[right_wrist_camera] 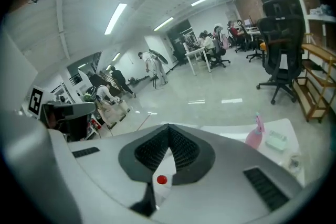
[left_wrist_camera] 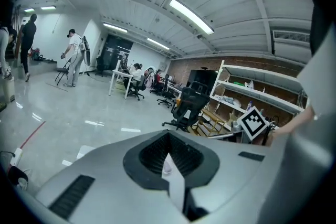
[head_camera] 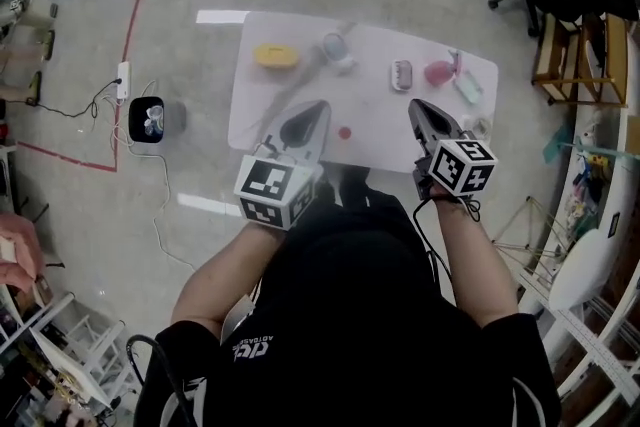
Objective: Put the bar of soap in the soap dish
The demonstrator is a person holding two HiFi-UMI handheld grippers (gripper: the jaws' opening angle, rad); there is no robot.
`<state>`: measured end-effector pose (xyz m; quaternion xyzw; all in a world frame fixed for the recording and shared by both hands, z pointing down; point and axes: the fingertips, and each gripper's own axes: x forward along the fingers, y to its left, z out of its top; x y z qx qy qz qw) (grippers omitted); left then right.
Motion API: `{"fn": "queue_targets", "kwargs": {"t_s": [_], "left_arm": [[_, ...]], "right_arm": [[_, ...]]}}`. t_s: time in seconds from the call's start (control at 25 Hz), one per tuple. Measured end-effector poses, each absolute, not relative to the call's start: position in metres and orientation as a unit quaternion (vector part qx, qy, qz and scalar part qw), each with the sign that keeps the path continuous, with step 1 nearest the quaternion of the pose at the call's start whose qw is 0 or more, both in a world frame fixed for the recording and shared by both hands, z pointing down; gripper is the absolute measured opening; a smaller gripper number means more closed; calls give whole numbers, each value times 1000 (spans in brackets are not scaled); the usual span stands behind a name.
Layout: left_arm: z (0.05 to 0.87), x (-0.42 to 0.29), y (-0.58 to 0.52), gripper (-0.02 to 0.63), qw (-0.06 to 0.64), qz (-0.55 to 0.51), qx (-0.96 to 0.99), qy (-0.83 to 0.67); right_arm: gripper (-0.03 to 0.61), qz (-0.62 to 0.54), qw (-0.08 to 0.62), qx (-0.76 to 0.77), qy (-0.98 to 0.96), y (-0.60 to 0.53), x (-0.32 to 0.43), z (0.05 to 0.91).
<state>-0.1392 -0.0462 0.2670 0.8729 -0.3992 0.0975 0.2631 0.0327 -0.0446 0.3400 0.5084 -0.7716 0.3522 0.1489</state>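
I hold both grippers over the tabletop's (head_camera: 380,115) near edge. The left gripper (head_camera: 320,110) has its fingers pressed together with nothing between them, and so does the right gripper (head_camera: 416,107). The soap (head_camera: 275,55) lies near the far left corner, well apart from the dish (head_camera: 402,74), which sits toward the far right edge beside a pink bottle (head_camera: 440,72).

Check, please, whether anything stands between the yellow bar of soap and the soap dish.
Yes: a small grey-blue container stands on the white table roughly between the yellow bar of soap and what looks like the ridged soap dish.
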Motion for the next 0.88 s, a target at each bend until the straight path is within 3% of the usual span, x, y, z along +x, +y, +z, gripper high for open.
{"fn": "queue_targets", "kwargs": {"t_s": [0.36, 0.88], "left_arm": [[233, -152, -41, 9, 213, 96, 892, -387], [194, -156, -24, 9, 149, 105, 882, -435]], "right_arm": [[15, 328, 86, 526, -780, -23, 16, 271], [15, 160, 90, 540, -821, 20, 17, 179]]}}
